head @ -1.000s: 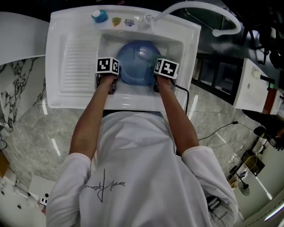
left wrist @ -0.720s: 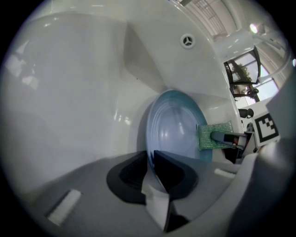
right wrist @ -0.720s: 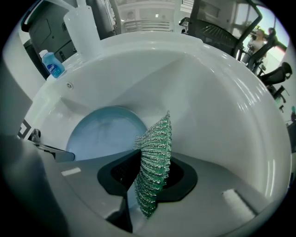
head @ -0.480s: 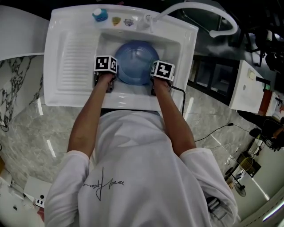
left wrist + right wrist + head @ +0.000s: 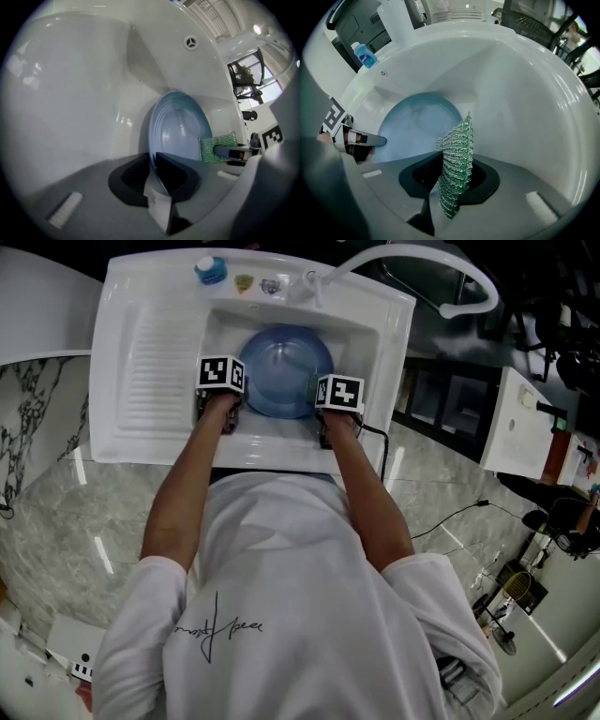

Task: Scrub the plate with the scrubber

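Note:
A round blue plate (image 5: 286, 367) sits tilted in the white sink basin (image 5: 370, 334). My left gripper (image 5: 236, 388) is shut on the plate's left rim; in the left gripper view the rim (image 5: 180, 129) runs between the jaws of that gripper (image 5: 153, 161). My right gripper (image 5: 322, 397) is shut on a green mesh scrubber (image 5: 457, 164), which stands upright between the jaws at the plate's right edge (image 5: 417, 126). That scrubber (image 5: 218, 147) shows against the plate's right side in the left gripper view. The left gripper's finger (image 5: 370, 139) shows across the plate.
A ribbed draining board (image 5: 155, 352) lies left of the basin. A white curved tap (image 5: 422, 263) arches over the back right. A small blue-capped bottle (image 5: 210, 270) stands on the back ledge. The person's arms and torso fill the near side.
The right gripper with the scrubber has slid slightly toward the plate's near right rim. The left gripper keeps its hold on the left rim.

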{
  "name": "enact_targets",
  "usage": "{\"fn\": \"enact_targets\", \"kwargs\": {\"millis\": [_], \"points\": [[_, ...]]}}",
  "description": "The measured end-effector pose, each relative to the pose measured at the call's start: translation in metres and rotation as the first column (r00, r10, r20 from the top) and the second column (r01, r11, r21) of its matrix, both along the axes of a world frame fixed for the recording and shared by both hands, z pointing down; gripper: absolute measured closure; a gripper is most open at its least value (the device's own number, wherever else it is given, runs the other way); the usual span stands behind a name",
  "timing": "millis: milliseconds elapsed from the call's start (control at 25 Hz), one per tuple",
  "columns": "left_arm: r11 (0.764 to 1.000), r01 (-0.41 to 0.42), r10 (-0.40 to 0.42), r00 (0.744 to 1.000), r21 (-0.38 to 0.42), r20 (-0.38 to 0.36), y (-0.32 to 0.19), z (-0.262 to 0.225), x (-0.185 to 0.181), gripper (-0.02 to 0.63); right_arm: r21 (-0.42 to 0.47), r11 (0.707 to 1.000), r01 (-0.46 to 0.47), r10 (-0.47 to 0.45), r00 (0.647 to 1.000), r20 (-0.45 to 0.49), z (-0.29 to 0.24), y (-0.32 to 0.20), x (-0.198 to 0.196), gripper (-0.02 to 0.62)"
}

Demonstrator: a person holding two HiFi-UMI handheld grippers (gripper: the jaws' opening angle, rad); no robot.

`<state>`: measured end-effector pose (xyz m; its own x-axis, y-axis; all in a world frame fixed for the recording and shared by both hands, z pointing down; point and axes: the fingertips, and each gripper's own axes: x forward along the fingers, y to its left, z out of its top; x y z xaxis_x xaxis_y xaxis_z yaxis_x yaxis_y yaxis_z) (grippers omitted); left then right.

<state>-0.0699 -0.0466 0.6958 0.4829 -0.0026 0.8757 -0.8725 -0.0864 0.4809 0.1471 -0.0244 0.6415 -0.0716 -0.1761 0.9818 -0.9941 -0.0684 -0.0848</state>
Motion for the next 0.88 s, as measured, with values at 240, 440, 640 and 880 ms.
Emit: {"fn": "enact_targets", "kwargs": {"millis": [240,440,640,880], "points": [[1.000,0.001,-0.001,1.000,-0.001,-0.003,0.000,0.000,0.000,0.523,-0.029,0.999,0.027,-0.025,0.998,0.060,0.002,0.006,-0.011,0.517],[1.000,0.003,-0.003,1.000,-0.001,-0.003,0.000,0.000,0.001,0.523,-0.044,0.998,0.054,-0.048,0.990,0.129,0.006,0.010,-0.026,0.517],[1.000,0.002,-0.002,1.000,-0.001,-0.003,-0.001,0.000,0.001,0.523,-0.052,0.997,0.064,-0.054,0.983,0.178,0.008,0.013,-0.038,0.517],[1.000,0.003,-0.003,1.000,-0.001,-0.002,0.000,-0.001,0.001,0.523,-0.063,0.994,0.086,-0.071,0.975,0.212,0.008,0.014,-0.052,0.517]]}}
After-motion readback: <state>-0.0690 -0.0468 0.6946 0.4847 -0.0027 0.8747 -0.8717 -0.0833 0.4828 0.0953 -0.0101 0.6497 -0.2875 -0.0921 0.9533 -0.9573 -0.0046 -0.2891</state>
